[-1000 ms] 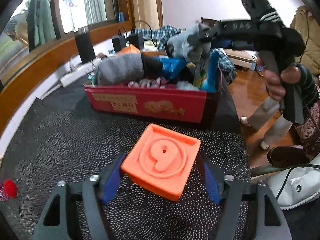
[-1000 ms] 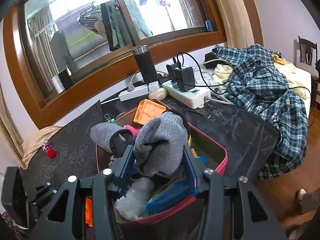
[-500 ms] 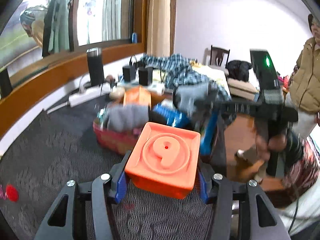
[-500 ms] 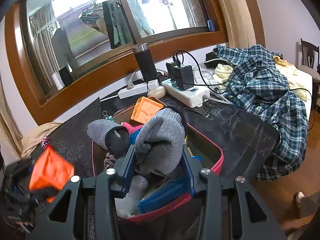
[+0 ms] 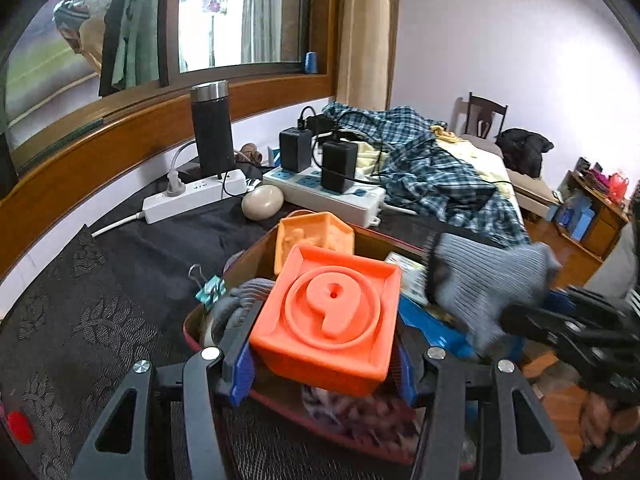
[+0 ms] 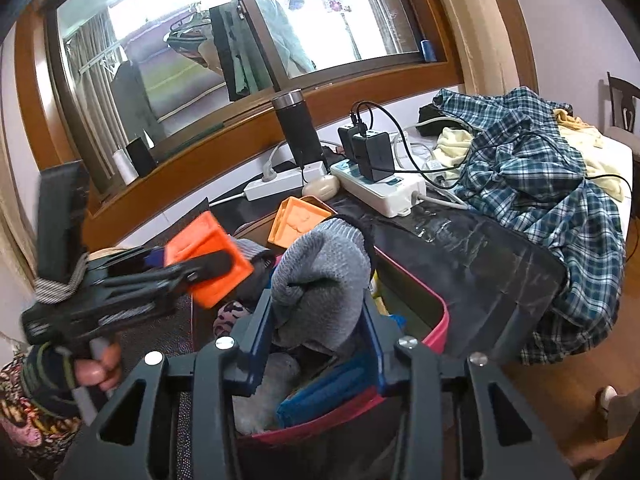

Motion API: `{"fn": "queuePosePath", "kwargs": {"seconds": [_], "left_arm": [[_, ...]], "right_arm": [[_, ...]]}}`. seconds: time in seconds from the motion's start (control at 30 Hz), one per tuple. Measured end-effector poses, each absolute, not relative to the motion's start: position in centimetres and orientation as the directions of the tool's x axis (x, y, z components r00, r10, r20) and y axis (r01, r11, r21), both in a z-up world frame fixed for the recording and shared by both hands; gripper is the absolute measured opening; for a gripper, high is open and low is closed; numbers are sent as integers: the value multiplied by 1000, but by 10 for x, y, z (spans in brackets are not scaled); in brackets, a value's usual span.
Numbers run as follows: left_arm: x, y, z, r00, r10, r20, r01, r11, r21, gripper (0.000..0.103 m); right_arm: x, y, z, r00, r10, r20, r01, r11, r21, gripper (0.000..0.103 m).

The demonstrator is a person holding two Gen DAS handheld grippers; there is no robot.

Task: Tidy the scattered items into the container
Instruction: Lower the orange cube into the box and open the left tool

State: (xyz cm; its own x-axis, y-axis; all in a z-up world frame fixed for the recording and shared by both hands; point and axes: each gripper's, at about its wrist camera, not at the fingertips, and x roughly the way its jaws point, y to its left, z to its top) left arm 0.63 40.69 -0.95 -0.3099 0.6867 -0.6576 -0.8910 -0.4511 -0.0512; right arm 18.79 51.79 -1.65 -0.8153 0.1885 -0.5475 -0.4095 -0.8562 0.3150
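My left camera looks forward along its tongs [image 5: 324, 364], close above the red box [image 5: 192, 332], facing the window [image 5: 224, 12]. My right camera sits just as near, over the box's other end, facing the same way. Both share the box, the white power strip [image 6: 380, 188] and the plaid shirt [image 6: 540, 184] — and each sees the other's tongs.

A dark patterned table [image 5: 100, 320] carries a red box [image 6: 434, 332] under both tongs, with power strips [image 5: 332, 196] and a flask [image 5: 212, 128] beyond.
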Motion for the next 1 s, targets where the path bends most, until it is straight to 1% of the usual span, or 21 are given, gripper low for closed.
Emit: {"fn": "queuePosePath", "kwargs": {"seconds": [0.07, 0.2, 0.33, 0.5, 0.57, 0.67, 0.73, 0.87, 1.0], "left_arm": [[2, 419, -11, -322, 680, -659, -892, -451, -30, 54], [-9, 446, -22, -352, 658, -665, -887, -461, 13, 54], [-16, 457, -26, -343, 669, -659, -892, -452, 5, 54], [-28, 449, -18, -280, 707, -649, -901, -426, -76, 54], [-25, 444, -9, -280, 722, -632, -904, -420, -80, 54], [-16, 432, 5, -281, 742, -608, -916, -397, -61, 55], [-11, 427, 8, -294, 732, -614, -917, -398, -35, 55], [-9, 413, 8, -288, 733, -617, -908, -413, -67, 55], [-11, 406, 0, -295, 718, -630, -896, -436, -78, 55]], "right_arm": [[188, 519, -16, -818, 185, -545, -406, -856, 320, 43], [189, 519, -15, -825, 183, -535, -400, -858, 324, 43], [192, 520, -10, -834, 195, -516, -398, -861, 318, 42], [188, 519, -6, -840, 201, -504, -391, -868, 305, 41], [184, 520, -8, -838, 197, -509, -393, -865, 311, 40], [183, 521, -2, -847, 205, -491, -392, -865, 314, 38], [180, 522, 5, -857, 210, -471, -387, -864, 320, 37], [170, 525, 17, -880, 205, -428, -367, -866, 339, 37], [148, 532, 9, -876, 169, -451, -357, -857, 372, 37]]}}
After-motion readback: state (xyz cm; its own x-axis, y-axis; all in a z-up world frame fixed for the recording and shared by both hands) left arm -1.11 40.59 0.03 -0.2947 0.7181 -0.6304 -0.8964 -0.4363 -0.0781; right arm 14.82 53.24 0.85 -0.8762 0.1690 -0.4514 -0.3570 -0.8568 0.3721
